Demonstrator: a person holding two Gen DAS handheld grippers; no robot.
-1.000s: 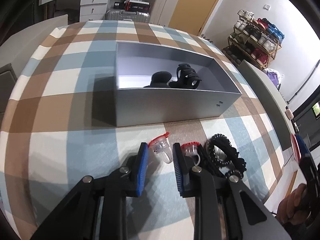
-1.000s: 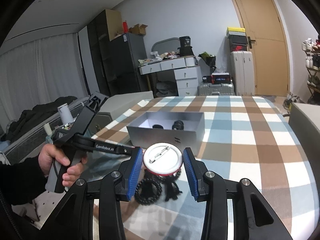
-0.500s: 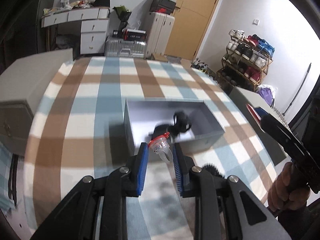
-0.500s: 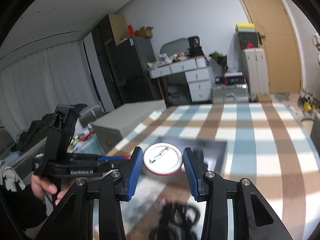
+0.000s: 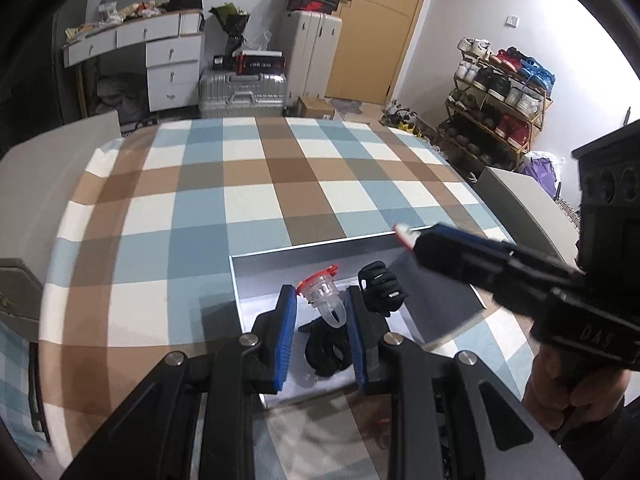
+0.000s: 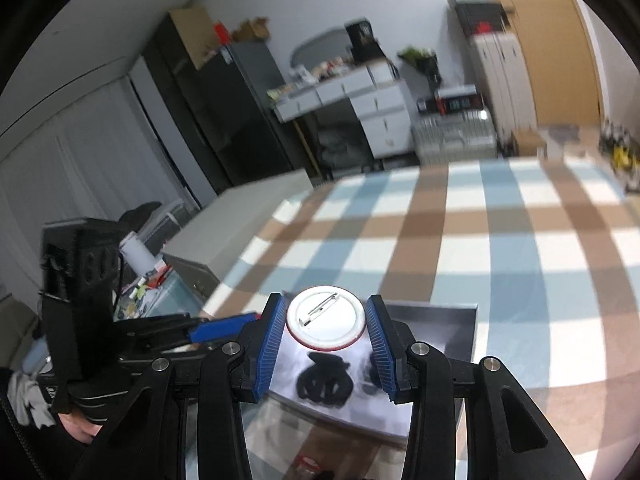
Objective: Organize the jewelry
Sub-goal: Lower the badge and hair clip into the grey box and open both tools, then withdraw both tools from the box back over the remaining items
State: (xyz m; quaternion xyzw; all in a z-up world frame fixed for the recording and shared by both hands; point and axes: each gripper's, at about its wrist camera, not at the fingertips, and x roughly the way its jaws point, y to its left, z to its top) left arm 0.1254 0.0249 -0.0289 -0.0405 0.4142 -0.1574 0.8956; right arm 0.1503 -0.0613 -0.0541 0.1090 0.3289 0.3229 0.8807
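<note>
My left gripper (image 5: 320,312) is shut on a clear plastic ring with a red top (image 5: 324,294) and holds it above the open grey box (image 5: 332,246). Black hair ties (image 5: 380,286) lie inside the box. My right gripper (image 6: 325,328) is shut on a round white pin badge with a red rim (image 6: 325,322), its back with the pin facing the camera, also above the grey box (image 6: 456,316). Black hair ties (image 6: 326,380) show below it. The right gripper also shows in the left wrist view (image 5: 404,236), over the box's right end.
The box stands on a table with a blue, brown and white checked cloth (image 5: 248,200). More small items (image 6: 308,464) lie on the cloth in front of the box. A grey cabinet (image 5: 524,200) stands right of the table, a shoe rack (image 5: 500,92) behind it.
My left gripper closed on the clear ring, lifted it off the cloth and carried it over the box. My right gripper, holding the badge, moved forward over the box too.
</note>
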